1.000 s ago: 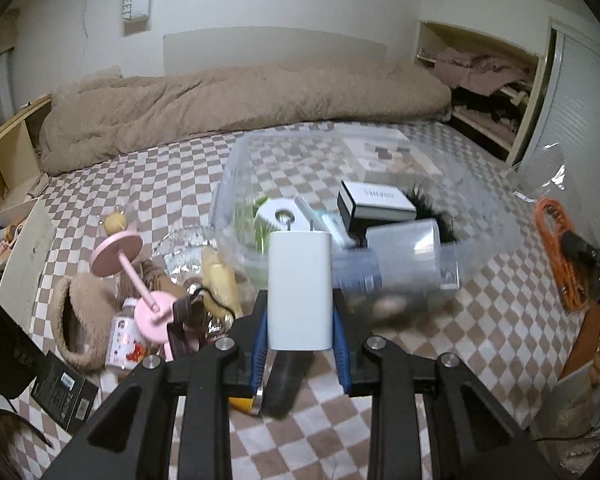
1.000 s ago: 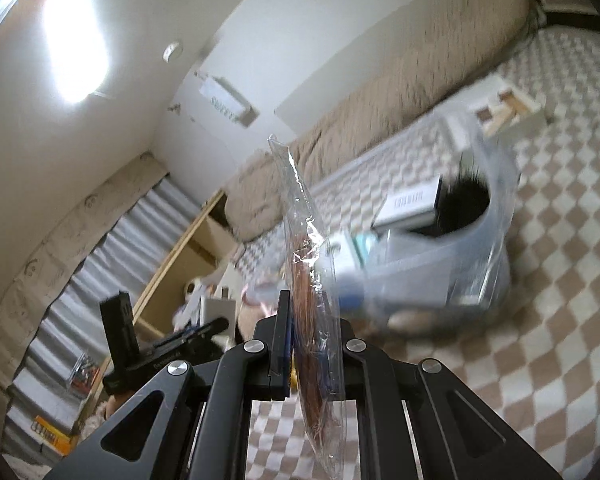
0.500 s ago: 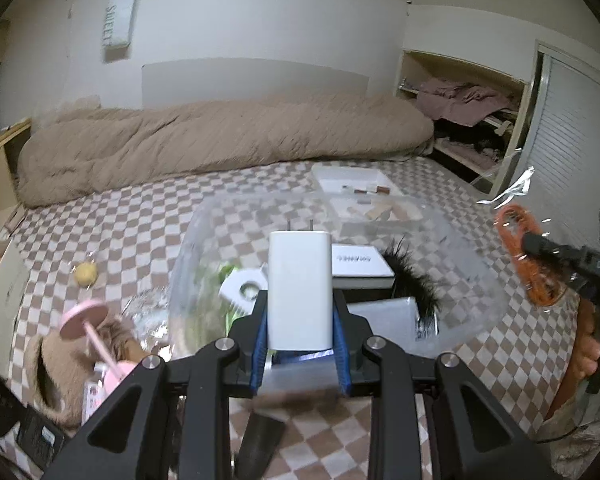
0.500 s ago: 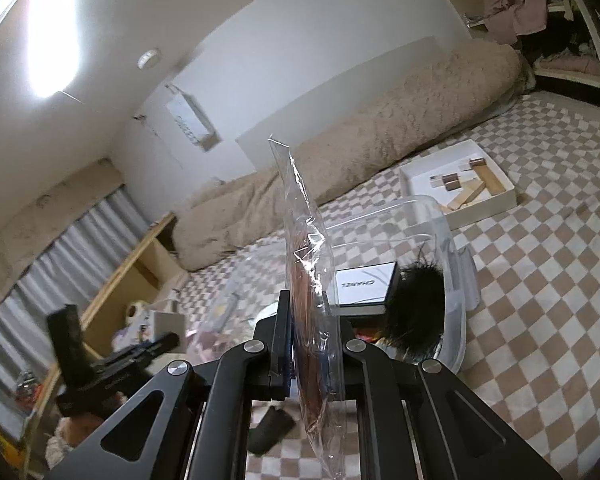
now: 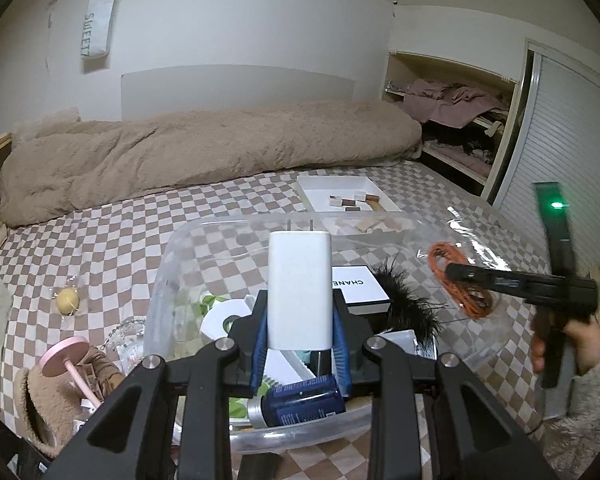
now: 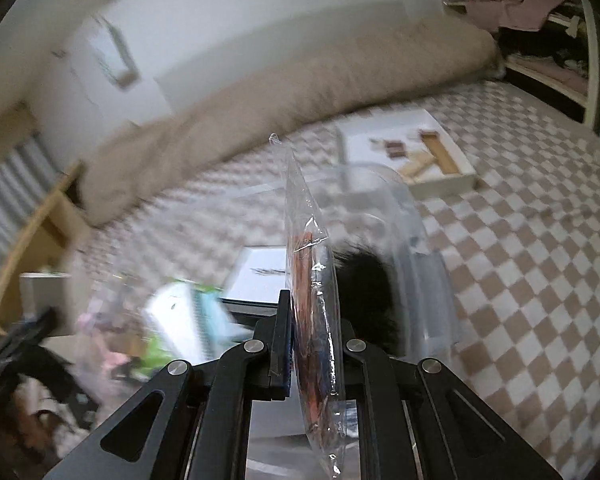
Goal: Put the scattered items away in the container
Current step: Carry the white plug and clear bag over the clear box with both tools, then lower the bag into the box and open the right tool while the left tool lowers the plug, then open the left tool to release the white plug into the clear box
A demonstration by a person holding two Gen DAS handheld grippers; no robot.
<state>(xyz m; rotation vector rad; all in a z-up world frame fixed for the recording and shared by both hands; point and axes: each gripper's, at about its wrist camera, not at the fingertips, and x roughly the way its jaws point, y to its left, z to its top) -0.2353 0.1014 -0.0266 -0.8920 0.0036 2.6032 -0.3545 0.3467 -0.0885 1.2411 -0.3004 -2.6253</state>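
A white plug-in charger (image 5: pixel 300 280) stands upright in my left gripper (image 5: pixel 300 314), which is shut on it above the near side of the clear plastic container (image 5: pixel 160 292). Inside the container lie a white lettered box (image 5: pixel 360 284), a black feather tuft (image 5: pixel 408 300), a white tape roll (image 5: pixel 220 318) and a blue can (image 5: pixel 304 400). My right gripper (image 6: pixel 312 344) is shut on a clear bag of orange cable (image 6: pixel 310 268), held edge-on over the container (image 6: pixel 412 216). The left wrist view shows that bag (image 5: pixel 460 284) at the container's right rim.
A white tray (image 5: pixel 312 196) with wooden blocks sits behind the container on the checkered bed. A beige duvet (image 5: pixel 180 152) lies along the wall. Left of the container are a wrapped yellow ball (image 5: pixel 66 300), a pink stand (image 5: pixel 66 356) and a fuzzy slipper (image 5: pixel 36 412).
My left gripper has carried the charger forward, from in front of the container to above it. My right gripper has swung down and toward the container with the cable bag.
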